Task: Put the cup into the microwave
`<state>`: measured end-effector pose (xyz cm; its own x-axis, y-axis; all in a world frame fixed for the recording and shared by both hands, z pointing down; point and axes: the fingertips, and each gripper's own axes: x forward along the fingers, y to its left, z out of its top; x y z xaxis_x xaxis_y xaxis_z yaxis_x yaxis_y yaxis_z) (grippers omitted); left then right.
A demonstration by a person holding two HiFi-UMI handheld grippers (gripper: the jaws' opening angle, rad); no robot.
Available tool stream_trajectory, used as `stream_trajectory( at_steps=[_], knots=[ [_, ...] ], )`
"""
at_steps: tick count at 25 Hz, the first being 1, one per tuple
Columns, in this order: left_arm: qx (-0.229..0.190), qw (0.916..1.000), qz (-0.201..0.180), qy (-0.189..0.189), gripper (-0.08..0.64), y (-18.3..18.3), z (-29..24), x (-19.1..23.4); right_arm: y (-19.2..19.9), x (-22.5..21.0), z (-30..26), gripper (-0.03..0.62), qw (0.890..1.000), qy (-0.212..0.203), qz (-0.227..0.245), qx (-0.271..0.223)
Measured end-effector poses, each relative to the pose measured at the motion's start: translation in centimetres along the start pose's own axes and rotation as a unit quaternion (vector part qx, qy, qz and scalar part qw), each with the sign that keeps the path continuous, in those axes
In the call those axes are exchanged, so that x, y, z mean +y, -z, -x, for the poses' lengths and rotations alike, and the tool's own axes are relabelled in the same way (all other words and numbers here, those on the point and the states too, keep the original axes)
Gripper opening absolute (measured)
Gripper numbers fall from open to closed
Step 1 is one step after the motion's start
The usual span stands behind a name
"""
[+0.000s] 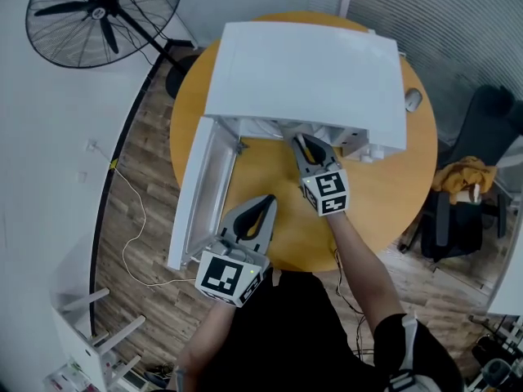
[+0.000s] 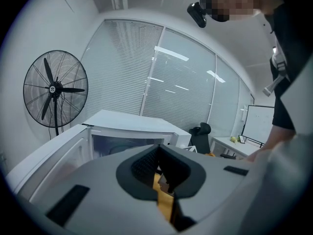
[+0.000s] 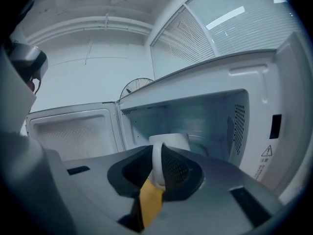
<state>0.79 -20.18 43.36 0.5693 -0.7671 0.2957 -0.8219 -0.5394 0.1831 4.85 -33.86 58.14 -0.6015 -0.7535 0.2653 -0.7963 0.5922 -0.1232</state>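
White microwave (image 1: 310,72) sits on round orange table (image 1: 270,170), door (image 1: 200,194) swung wide open to the left. Right claw (image 1: 301,141) is at the mouth of the oven, tips just under the top edge in the head view. In the right gripper view the right claw (image 3: 157,151) is pinching the handle of a white cup (image 3: 171,142), handle sandwiched between both pads and the cup body sticking out past the tips. The cup is upright and sits in front of the open cavity (image 3: 195,121), about at its threshold; can't tell if it touches the oven floor. Open door (image 3: 73,131) shows to the left there, and the control side of the oven with a warning sticker (image 3: 266,152) is to the right. Cup not visible in the head view, hidden under the oven top. Left claw (image 1: 265,201) hangs over the table near the front edge, just beside the door, well back from the oven opening. In the left gripper view the left claw (image 2: 159,153) is pressed together at the tips, nothing between them, with a strip of orange table showing under the pads. Microwave (image 2: 132,129) is ahead of it, door (image 2: 49,155) at left. A black standing fan (image 1: 102,11) is on the floor behind the table to the left, a white cable (image 1: 135,219) runs over the wooden floor, and a dark chair (image 1: 482,113) with a yellow cloth (image 1: 464,174) is at right.
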Motion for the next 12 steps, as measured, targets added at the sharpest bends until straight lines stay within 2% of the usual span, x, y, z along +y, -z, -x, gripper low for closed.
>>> stream_trajectory(
  at_steps=[12],
  knots=[
    [-0.002, 1.0, -0.002, 0.007, -0.005, -0.2, -0.5, -0.6, 1.8, -1.7, 1.2, 0.055, 0.999, 0.038, 0.007, 0.036]
  ],
)
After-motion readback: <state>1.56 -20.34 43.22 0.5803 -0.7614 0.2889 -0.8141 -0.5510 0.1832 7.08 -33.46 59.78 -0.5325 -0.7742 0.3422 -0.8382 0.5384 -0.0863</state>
